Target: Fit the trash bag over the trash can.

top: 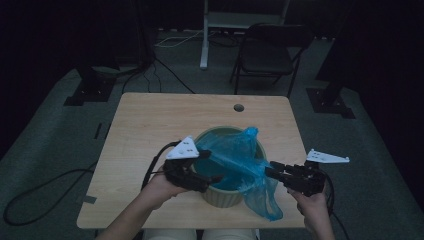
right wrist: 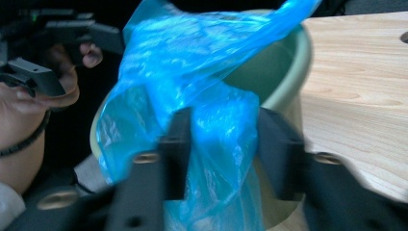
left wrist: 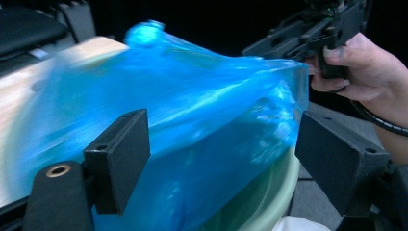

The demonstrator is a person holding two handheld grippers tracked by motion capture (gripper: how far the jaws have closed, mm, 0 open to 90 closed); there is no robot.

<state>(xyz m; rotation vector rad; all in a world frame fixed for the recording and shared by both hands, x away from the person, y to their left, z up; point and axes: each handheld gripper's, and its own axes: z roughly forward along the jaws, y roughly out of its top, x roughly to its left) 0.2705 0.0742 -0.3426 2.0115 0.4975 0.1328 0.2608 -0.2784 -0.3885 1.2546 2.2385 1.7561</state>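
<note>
A pale green bucket (top: 222, 199) stands near the front edge of the wooden table (top: 150, 125). A blue plastic bag (top: 235, 155) lies over its mouth and hangs down its right side. My left gripper (top: 216, 179) reaches in from the left at the bucket's rim. In the left gripper view its jaws stand wide apart (left wrist: 221, 154), with the bag (left wrist: 192, 96) stretched just beyond them and not pressed. My right gripper (top: 270, 171) meets the bag from the right. Its blurred jaws (right wrist: 223, 144) stand apart, and the hanging film (right wrist: 216, 125) is between them.
A round hole (top: 238, 107) sits near the table's far edge. Behind the table are a dark folding chair (top: 270, 50) and a white stand leg (top: 205, 35). Cables (top: 45, 185) run over the floor at left. The bucket's rim (right wrist: 288, 72) is beside bare tabletop (right wrist: 356, 86).
</note>
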